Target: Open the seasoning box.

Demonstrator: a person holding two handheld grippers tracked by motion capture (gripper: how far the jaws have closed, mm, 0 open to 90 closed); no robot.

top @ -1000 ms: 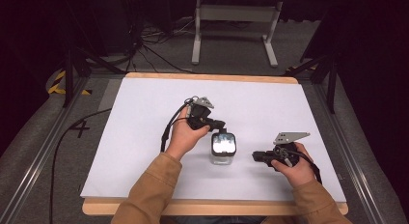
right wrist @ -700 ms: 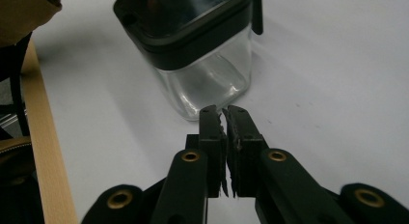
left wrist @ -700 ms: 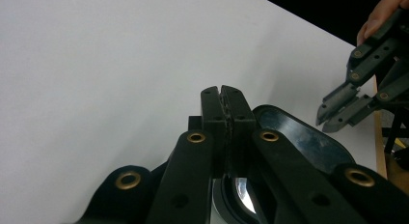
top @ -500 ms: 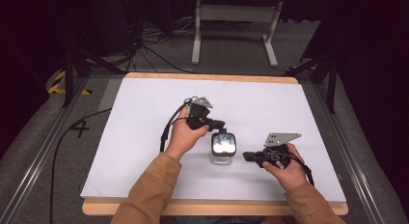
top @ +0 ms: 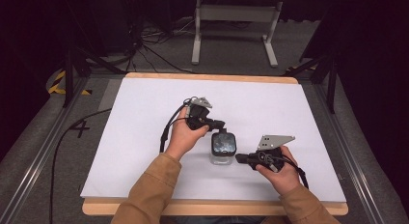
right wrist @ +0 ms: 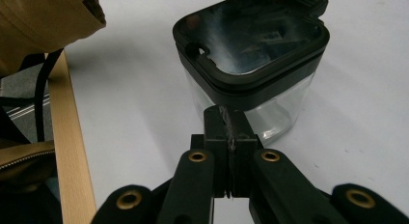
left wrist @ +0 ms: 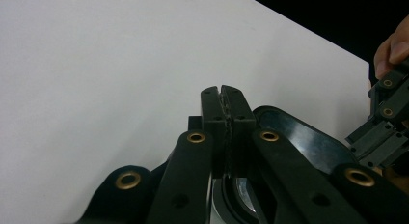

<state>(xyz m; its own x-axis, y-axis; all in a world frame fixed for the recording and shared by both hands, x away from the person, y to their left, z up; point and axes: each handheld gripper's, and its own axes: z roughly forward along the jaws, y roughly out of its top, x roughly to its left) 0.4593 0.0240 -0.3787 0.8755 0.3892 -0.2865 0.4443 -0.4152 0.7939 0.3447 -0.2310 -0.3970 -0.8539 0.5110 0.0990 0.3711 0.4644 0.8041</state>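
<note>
A small clear jar with a black square lid stands near the middle of the tabletop, toward the near edge, between the two grippers. It looks like rigid plastic or glass, seemingly empty, so probably light and easy to tip; the smooth walls may be slippery, and the lid's thick rim or the raised tab at its far corner looks the surest place to take hold.

The left gripper sits at the jar's far-left side, its fingers pressed together over the lid edge; whether they pinch anything I cannot tell. The right gripper points at the jar's near-right wall, its fingers pressed together, just short of it.

The tabletop is a plain white sheet on a wooden board, smooth. Around it are dark floor, cables and a metal stand beyond the far edge.
</note>
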